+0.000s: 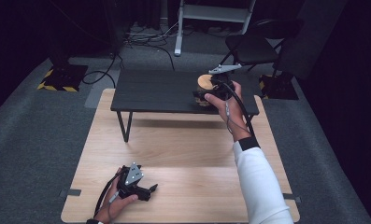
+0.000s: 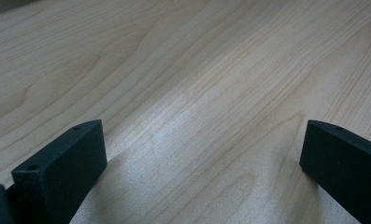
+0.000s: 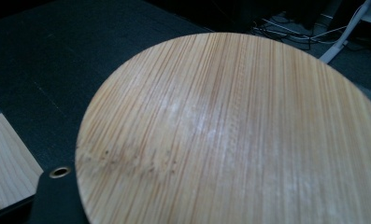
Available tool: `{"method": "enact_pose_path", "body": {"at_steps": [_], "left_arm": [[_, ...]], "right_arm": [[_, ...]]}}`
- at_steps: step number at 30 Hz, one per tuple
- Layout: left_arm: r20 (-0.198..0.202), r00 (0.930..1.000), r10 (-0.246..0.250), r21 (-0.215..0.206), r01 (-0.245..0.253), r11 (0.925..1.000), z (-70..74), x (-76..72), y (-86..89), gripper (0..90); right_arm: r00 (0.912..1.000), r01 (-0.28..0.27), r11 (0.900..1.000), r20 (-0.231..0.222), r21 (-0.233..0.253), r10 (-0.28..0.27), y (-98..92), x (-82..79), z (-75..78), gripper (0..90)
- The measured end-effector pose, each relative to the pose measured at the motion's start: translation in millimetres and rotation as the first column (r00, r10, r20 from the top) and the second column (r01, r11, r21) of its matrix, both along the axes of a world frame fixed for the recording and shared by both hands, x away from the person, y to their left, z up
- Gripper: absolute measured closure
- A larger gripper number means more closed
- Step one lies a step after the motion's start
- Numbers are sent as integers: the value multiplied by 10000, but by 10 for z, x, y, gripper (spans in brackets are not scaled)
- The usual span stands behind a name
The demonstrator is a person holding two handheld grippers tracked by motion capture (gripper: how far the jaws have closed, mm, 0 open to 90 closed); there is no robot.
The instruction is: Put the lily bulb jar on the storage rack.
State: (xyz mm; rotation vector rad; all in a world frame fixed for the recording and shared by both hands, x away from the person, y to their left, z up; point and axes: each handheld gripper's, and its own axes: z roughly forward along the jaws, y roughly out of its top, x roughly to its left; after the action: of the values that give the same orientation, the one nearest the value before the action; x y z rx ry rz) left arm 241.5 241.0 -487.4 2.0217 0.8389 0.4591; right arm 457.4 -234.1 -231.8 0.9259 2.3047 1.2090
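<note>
**Over the dark bench, a bamboo disc in the right gripper**

At the far right of the dark bench (image 1: 155, 91), the right gripper (image 1: 210, 88) is held above the surface by the person's right hand (image 1: 225, 100), with a white sleeve (image 1: 258, 182) running back toward the bottom edge of the high view. A round bamboo disc (image 1: 205, 81) sits at the gripper's front, its pale top face turned up. From the right gripper view the disc (image 3: 230, 135) is very close and takes up most of the picture, its straight grain running away from the camera; one black finger (image 3: 57, 196) with a small metal-ringed hole shows at its lower left edge, touching it. The fingers appear closed on the disc, though the second finger is hidden behind it. Beneath the disc lies the dark bench top (image 3: 57, 65), and a corner of the light wooden bench (image 3: 5, 163) shows at lower left.

Near the front left of the light wooden bench (image 1: 183, 154), the left gripper (image 1: 148, 190) rests low over the wood in the person's left hand (image 1: 115, 203), its grey three-cornered plate (image 1: 133, 175) facing up. The left gripper view shows its two black fingers (image 2: 61, 168) set wide apart, with bare pale wood grain (image 2: 197, 102) between them.

A folding chair (image 1: 253, 46) stands on the grey carpet beyond the dark bench.
</note>
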Motion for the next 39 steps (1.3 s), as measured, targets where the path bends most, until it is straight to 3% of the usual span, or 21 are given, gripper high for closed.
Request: {"method": "enact_pose_path", "body": {"at_steps": [4, 6, 10, 13, 14, 18, 21, 25, 29, 33, 39], "left_arm": [[-1, 10000, 0, 5, 0, 10000, 1, 0, 0, 5], [-1, 10000, 5, -2, -5, 10000, 0, 0, 0, 5], [4, 10000, 1, -3, -1, 10000, -1, 0, 0, 5], [-2, 10000, 3, -3, -3, 10000, 0, 0, 0, 5], [-4, 10000, 0, 0, 0, 10000, 0, 1, 0, 5], [1, 10000, 3, -2, -3, 10000, -1, 0, 0, 5], [1, 10000, 12, -4, -12, 10000, -1, -1, 0, 5], [-4, 10000, 20, -3, -20, 10000, 0, -1, 0, 5], [-6, 10000, 24, -4, -24, 10000, 0, -2, -1, 5], [-11, 10000, 28, -5, -28, 10000, 0, -3, -1, 5], [-10, 10000, 31, -1, -31, 10000, 0, -3, 1, 5]], "right_arm": [[9999, -106, 9999, 34, 122, 106, -18, 23, -28, 239], [9999, -132, 9998, 50, 133, 131, -27, 18, -16, 145], [10000, -16, 9992, 55, 398, 13, -93, -27, 19, 67], [9999, 79, 9999, -139, 153, -77, -102, -56, 76, 67], [10000, 88, 9999, 21, 116, -89, -118, -91, 80, 66], [9992, 337, 9991, 222, 264, -343, -211, -202, 117, 54], [9993, 367, 9989, 96, 284, -369, -264, -264, 132, 53], [9984, 301, 9988, 464, 399, -319, -383, -434, 120, 53], [9946, 87, 9968, 1022, 797, -169, -593, -667, 12, 53], [9881, -15, 9965, 1535, 833, -113, -779, -946, -114, 52], [9832, -131, 9950, 1823, 989, -52, -1070, -1348, -340, 51]]}}
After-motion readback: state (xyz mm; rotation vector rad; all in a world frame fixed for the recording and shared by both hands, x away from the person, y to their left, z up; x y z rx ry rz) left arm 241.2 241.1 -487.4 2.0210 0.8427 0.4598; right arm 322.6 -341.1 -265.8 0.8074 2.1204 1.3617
